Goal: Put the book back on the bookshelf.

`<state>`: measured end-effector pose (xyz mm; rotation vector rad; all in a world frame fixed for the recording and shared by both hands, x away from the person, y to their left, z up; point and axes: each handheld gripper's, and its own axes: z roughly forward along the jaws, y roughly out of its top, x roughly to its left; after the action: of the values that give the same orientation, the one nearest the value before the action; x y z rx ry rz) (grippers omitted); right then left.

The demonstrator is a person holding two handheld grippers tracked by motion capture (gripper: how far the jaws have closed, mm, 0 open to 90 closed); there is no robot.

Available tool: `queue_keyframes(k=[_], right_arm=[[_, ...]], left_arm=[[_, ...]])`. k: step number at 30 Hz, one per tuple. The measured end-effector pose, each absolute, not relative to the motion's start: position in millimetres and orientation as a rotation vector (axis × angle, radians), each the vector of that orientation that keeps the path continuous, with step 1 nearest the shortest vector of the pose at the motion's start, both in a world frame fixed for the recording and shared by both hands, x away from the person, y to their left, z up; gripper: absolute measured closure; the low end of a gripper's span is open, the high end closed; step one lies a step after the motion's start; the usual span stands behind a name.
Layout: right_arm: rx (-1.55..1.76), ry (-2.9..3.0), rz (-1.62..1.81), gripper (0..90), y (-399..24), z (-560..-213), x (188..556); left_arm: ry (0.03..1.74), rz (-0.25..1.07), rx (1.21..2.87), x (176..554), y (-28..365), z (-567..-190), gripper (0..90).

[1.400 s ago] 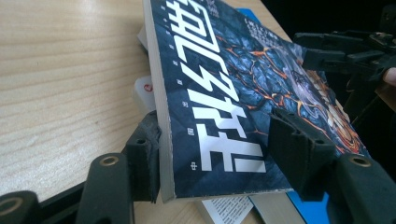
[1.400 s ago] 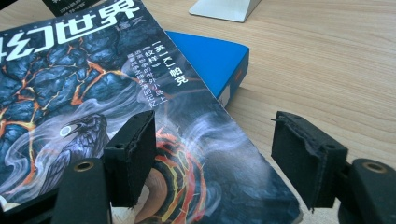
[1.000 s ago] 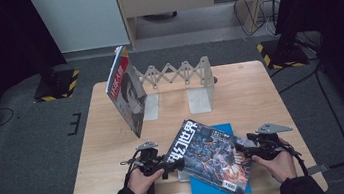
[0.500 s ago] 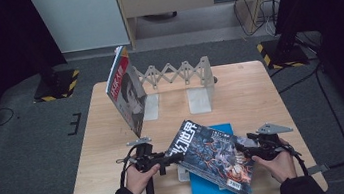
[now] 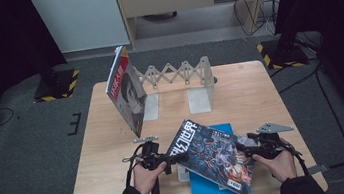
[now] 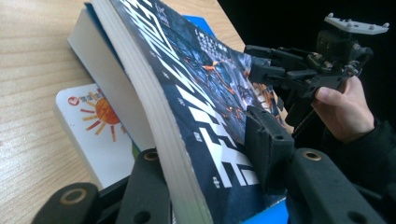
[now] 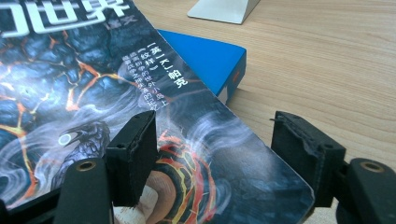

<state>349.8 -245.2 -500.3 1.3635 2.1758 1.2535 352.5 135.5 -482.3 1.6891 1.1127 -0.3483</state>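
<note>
A dark magazine (image 5: 213,157) with white lettering and orange cracks on its cover is tilted above a blue book (image 5: 213,192) near the table's front edge. My left gripper (image 5: 171,161) is shut on the magazine's (image 6: 196,93) left edge, one jaw on the cover and one beneath. My right gripper (image 5: 248,151) is open at the right edge. In the right gripper view, one jaw of my right gripper (image 7: 219,140) rests over the cover (image 7: 93,93) and the other stands beyond the corner above the bare wood.
A grey expanding rack (image 5: 177,73) with two bookend plates (image 5: 199,98) stands at the back. A red-topped magazine (image 5: 127,95) leans on its left end. A white book with a sun drawing (image 6: 98,135) lies under the blue book (image 6: 201,21).
The left gripper and the magazine's left edge have shifted slightly. The right gripper stays at the magazine's right edge.
</note>
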Motion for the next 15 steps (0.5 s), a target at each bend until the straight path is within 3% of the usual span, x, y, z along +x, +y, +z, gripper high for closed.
queue_keyframes(k=[15], right_arm=[[1.405,2.062,1.179,31.5,-270,-499,354]], left_arm=[[1.116,-0.248,1.547,353,156,-426,78.5]])
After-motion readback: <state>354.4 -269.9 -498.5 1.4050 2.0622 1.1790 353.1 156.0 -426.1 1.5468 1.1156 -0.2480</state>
